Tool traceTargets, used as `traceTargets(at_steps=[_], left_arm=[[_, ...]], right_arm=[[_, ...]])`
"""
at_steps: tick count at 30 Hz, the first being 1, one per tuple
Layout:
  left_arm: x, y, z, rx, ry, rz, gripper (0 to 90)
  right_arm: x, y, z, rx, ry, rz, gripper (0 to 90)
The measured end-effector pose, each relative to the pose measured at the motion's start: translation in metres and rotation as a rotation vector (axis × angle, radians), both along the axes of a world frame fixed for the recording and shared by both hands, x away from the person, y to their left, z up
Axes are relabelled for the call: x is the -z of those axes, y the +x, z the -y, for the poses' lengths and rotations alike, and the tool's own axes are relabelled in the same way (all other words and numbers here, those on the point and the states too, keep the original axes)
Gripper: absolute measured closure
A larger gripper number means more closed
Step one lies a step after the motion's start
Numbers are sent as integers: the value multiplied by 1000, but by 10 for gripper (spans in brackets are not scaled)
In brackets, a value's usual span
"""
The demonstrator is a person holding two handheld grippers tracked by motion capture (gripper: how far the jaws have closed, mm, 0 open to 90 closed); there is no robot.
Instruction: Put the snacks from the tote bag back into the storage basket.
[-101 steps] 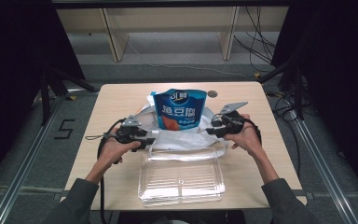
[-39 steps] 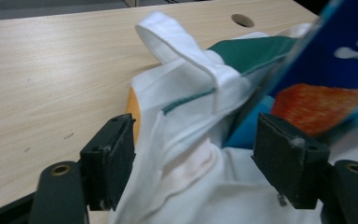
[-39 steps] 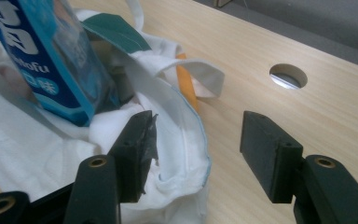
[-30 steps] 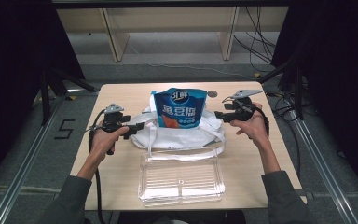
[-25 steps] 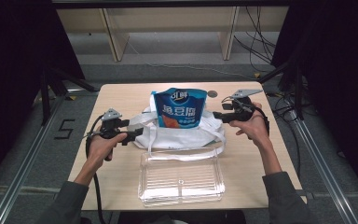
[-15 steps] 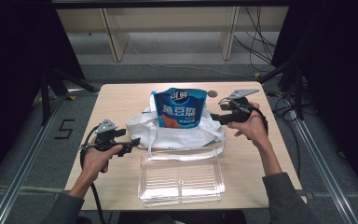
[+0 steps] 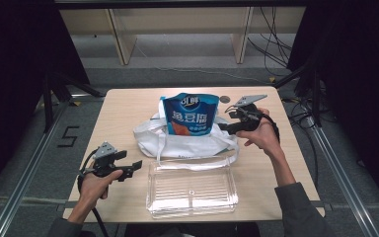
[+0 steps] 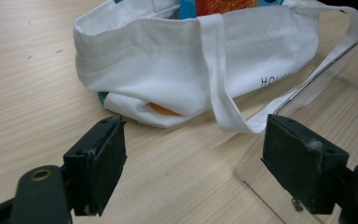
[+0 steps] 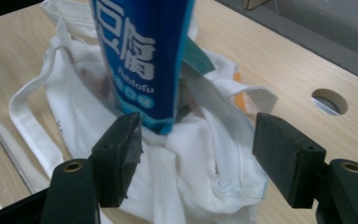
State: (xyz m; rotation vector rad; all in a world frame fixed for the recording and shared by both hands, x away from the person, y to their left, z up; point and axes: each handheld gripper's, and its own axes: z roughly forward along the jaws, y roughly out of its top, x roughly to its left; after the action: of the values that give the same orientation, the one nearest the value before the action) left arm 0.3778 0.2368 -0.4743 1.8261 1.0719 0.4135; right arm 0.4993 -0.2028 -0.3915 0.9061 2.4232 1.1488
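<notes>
A wooden table carries a white cloth bag, slumped open at its middle, with a blue snack pouch standing upright inside it. Just in front of the bag lies a clear plastic tray, one bag strap draped against its edge. The right claw hovers at the bag's right rim, jaws apart and just opening wider, pressing on nothing. The left claw sits low beside the tray's left end, jaws wide apart and empty.
</notes>
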Motion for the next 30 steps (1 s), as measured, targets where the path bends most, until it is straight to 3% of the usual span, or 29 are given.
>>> traceTargets(at_steps=[3, 4, 5, 6, 7, 9, 11, 14, 15, 17, 21, 25, 27, 30], left_arm=[[8, -5, 2, 8, -3, -12, 208], [9, -7, 2, 2, 3, -8, 208], [10, -9, 2, -1, 6, -5, 208], [11, -9, 2, 2, 10, -7, 208], [10, -10, 1, 3, 14, -3, 207], [11, -13, -2, -17, 11, -5, 204], [12, -17, -4, -23, 18, -2, 204], [13, -20, -7, -30, 12, -6, 200], [14, -20, -8, -29, 16, -6, 199], [15, -21, -9, -28, 17, -6, 199], [14, -20, -10, -21, 28, 1, 198], [17, -21, -10, -26, 23, -10, 198], [17, -20, -11, -15, 35, -15, 198], [18, -20, -11, -15, 9, -32, 198]], right_arm=[[-2, -3, -4, -1, -26, -13, 331], [-1, -3, -5, 19, -12, -1, 329], [-2, -3, -5, 6, -16, 11, 329], [-5, -3, -4, 5, -27, -10, 327], [-6, -4, -6, 12, -21, 11, 323], [-8, -6, -8, 15, -19, 9, 318], [-12, -7, -10, -19, -32, 14, 311], [-16, -9, -16, -22, -22, 23, 308], [-20, -9, -15, -30, -40, 9, 307], [-24, -7, -18, -13, -45, 25, 300], [-40, -3, -22, -28, -85, 28, 297], [-56, 2, -29, -35, -89, 36, 295], [-66, 7, -34, -71, -129, 66, 292], [-76, 10, -43, -74, -166, 69, 282]])
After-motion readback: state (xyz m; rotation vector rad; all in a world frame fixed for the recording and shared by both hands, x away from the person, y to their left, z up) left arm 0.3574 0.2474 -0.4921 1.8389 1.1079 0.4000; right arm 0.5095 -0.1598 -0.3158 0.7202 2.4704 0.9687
